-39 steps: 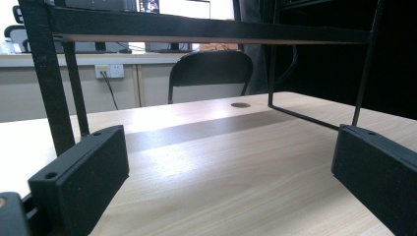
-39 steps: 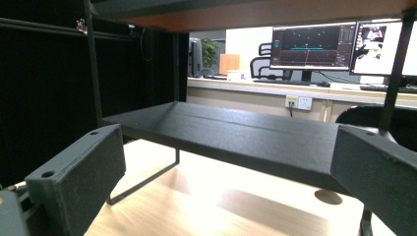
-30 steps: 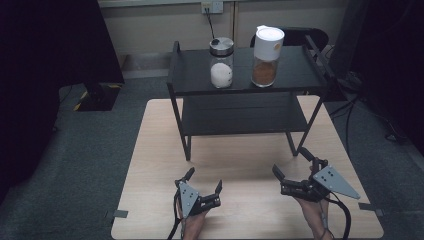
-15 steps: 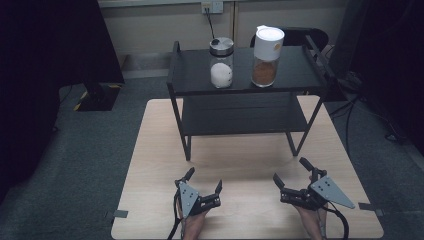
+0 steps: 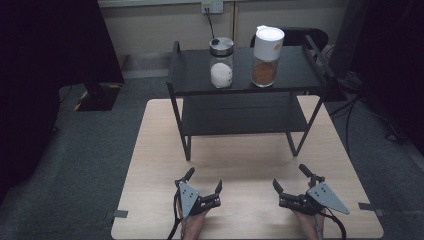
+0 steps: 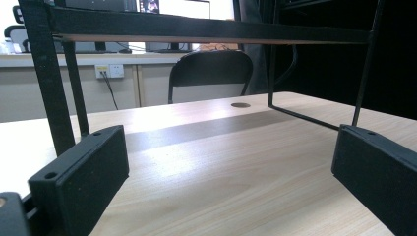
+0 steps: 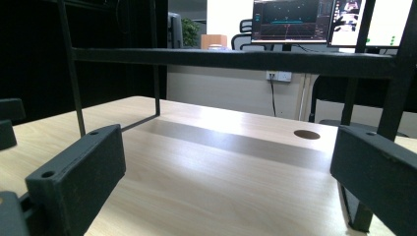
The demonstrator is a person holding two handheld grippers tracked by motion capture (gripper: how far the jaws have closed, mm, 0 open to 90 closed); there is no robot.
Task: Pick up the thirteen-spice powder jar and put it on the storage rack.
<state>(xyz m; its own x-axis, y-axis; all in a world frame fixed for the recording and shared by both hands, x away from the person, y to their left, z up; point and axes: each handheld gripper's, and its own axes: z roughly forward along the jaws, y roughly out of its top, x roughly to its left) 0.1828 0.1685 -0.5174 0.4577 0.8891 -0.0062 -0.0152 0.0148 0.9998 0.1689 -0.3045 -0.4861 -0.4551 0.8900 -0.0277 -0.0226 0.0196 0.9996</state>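
Wooden table (image 5: 150, 150) lay bare between near edge and black rack (image 5: 240, 115); left gripper (image 5: 204, 186) and right gripper (image 5: 291, 180) rested low there, jaws spread wide (nothing held), two jars (image 5: 221, 62) sat on rack top.

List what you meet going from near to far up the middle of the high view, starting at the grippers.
Left gripper and right gripper, both open → bare wooden table → black two-tier rack → on its top shelf, the jar of white powder and the white-lidded jar of brown powder → wall socket.
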